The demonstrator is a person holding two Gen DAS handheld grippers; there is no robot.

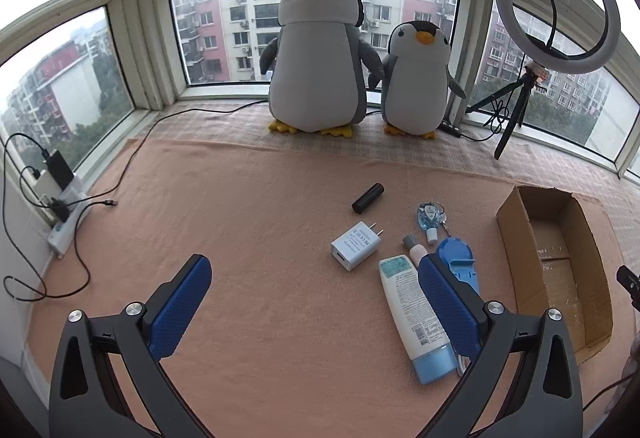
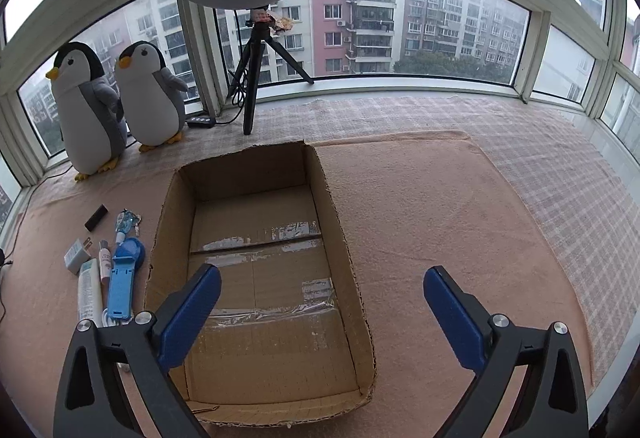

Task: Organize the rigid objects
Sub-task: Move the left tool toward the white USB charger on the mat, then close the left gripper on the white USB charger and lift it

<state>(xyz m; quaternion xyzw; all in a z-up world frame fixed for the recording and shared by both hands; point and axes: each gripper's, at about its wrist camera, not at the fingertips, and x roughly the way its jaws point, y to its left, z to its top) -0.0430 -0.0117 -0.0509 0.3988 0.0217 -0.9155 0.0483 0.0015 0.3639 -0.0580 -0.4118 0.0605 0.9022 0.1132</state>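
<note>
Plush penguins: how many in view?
2. The larger penguin stands at the window sill; the smaller penguin stands right beside it, toward the ring light. Both also show at far left in the right wrist view. None seems hidden.

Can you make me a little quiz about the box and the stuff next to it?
1. True or false: the cardboard box already has things inside.
2. What lies nearest the white charger? A) black tube B) ring light C) big penguin
3. Fill in: both the left gripper and the right gripper are ____.

Key: 1 false, it is empty; 2 A; 3 open.
</note>
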